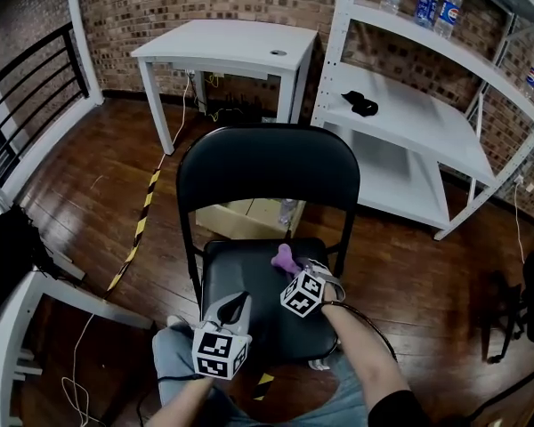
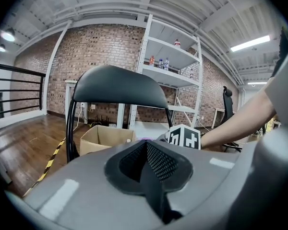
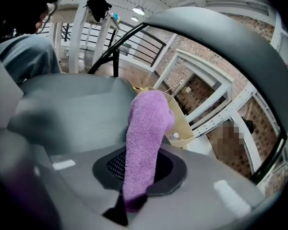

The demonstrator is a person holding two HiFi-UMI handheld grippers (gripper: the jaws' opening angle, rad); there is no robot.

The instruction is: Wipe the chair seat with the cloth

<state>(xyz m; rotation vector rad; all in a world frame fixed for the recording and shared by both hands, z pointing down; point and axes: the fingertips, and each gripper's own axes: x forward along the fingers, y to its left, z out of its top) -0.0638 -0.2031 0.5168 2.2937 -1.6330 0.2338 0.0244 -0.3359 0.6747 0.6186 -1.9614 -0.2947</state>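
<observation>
A black folding chair stands in front of me, its seat low in the head view and its backrest behind it. My right gripper is over the seat's back right, shut on a purple cloth. The right gripper view shows the cloth clamped between the jaws and sticking out over the seat. My left gripper hovers over the seat's front left, shut with nothing in it. Its own view shows the closed left gripper, the backrest and the right gripper's marker cube.
A cardboard box sits on the wooden floor behind the chair. A white table stands at the back, and white shelving with bottles at the right. A black railing lines the left. My knee is at the seat's front.
</observation>
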